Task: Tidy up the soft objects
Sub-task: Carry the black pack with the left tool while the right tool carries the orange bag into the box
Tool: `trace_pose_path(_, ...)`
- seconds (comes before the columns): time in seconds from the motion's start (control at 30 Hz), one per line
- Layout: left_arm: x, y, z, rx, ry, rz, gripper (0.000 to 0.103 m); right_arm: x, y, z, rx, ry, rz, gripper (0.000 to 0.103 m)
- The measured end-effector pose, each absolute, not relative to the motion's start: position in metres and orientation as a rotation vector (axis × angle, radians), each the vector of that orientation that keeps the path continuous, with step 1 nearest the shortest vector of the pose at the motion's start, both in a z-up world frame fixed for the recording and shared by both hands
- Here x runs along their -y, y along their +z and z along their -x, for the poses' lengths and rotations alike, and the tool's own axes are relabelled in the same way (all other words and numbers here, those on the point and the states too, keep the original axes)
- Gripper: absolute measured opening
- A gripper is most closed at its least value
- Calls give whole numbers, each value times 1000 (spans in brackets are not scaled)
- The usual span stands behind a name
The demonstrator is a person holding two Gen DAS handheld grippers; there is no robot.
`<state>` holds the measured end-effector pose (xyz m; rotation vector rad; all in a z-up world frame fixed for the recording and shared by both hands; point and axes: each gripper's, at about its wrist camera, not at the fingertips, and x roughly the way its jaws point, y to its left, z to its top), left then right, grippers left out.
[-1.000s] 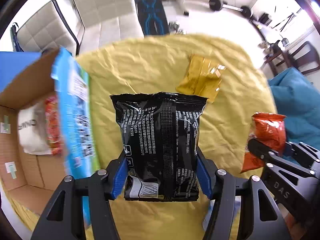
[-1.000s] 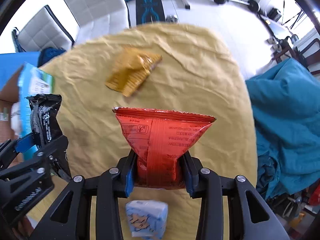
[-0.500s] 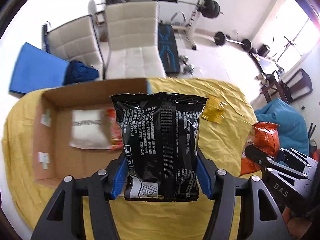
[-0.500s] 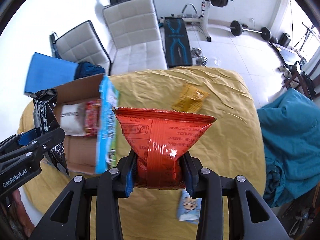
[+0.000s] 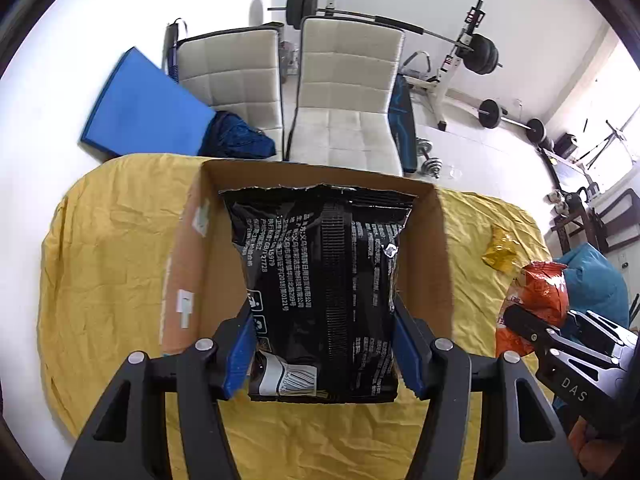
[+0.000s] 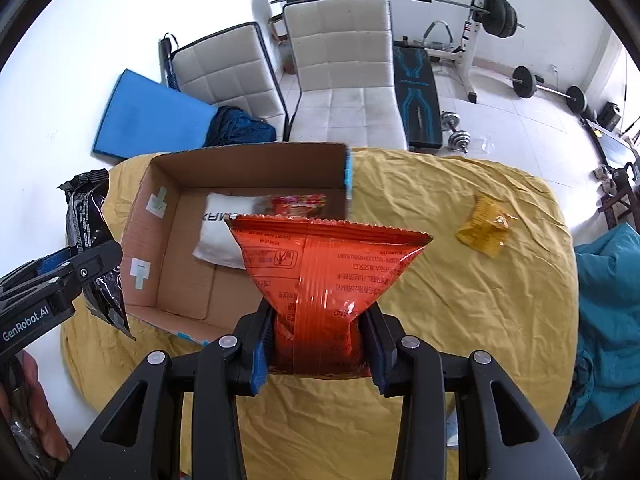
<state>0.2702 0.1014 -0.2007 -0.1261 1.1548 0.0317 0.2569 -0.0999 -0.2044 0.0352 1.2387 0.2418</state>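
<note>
Gripping snack bags beside the open brown cardboard box.
Left gripper clamps a black foil bag; right gripper clamps an orange foil bag.

A wrinkled yellow cloth covers the tabletop — on it sits an open cardboard box, a yellow packet well right of it.
</note>
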Motion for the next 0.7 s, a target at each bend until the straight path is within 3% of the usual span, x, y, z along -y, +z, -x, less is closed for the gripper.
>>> trace_pose_path(0.7,-171,-261,-294,-1279,46,144,58,29,-273,-303,-1358,254,-37,41)
